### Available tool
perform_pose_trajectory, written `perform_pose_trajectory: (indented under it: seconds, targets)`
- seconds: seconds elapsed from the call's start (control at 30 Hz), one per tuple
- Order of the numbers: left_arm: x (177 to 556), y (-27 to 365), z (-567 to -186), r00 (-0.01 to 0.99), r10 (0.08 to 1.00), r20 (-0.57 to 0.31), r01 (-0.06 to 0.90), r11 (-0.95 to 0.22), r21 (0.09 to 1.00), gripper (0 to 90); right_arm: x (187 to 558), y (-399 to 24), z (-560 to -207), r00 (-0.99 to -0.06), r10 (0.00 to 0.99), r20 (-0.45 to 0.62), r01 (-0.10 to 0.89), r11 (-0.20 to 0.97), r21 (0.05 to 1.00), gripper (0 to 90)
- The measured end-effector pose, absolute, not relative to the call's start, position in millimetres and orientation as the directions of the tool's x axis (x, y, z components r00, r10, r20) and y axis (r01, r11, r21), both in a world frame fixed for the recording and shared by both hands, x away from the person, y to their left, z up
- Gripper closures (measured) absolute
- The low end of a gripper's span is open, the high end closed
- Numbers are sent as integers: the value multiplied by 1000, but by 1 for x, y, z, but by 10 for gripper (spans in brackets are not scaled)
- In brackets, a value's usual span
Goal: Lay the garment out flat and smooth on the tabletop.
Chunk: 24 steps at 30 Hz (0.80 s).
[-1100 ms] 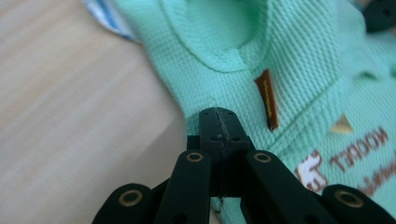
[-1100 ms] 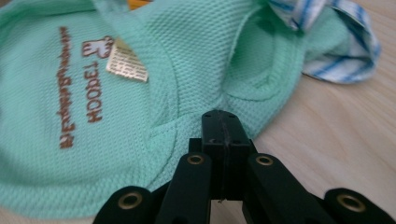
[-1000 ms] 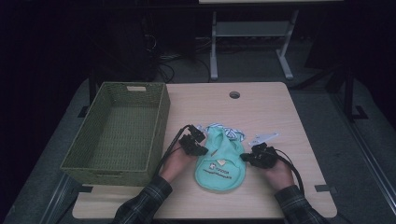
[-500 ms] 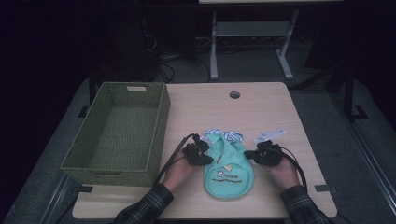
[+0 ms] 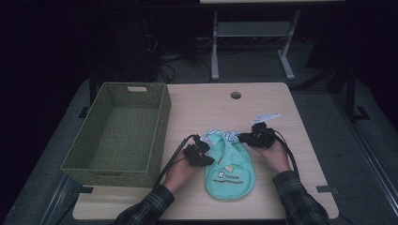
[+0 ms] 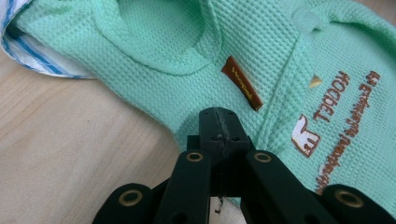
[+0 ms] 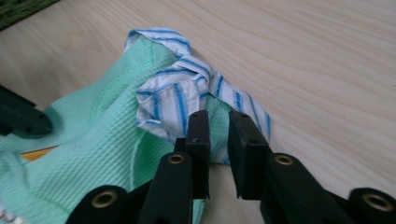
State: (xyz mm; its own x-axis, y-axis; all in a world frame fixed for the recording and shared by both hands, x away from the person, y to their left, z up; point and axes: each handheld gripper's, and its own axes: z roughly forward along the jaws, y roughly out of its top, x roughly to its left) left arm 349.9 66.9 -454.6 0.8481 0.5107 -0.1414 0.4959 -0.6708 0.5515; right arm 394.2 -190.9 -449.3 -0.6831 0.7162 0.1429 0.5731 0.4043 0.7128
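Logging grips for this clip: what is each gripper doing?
Left gripper: shut on the green garment.
Right gripper: open, jaws just been opening, striped fabric between them.

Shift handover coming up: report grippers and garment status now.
Left gripper shut, pinching the green garment edge. Right gripper jaws just opening, striped collar between them, unpinched. Garment flat on table; basket off to the left, nothing blocking.

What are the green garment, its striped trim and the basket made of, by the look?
Green garment: matte waffle-knit fabric, probably cotton; a fine grid texture shows, plus a small brown woven tag.
Striped trim: thin, smooth woven cloth, blue on white, creased like shirt fabric.
Basket: olive-green woven strands, matte; paper cord, grass or plastic, cannot tell which.
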Motion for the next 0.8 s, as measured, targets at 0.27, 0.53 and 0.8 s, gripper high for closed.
perform_pose_trajectory:
  seconds: [0.27,0.53,0.8]
  targets:
    - [349,66,-454,855,504,-119,481,-687,544,897,403,-186,-463,-669,726,161,593,391,704,741]
    - [350,67,-455,849,509,-143,495,-670,554,896,407,-178,-465,-683,702,201,613,402,680,859]
    - [348,68,-450,853,501,-143,487,-670,561,831,406,-174,-460,-696,704,140,581,437,687,898]
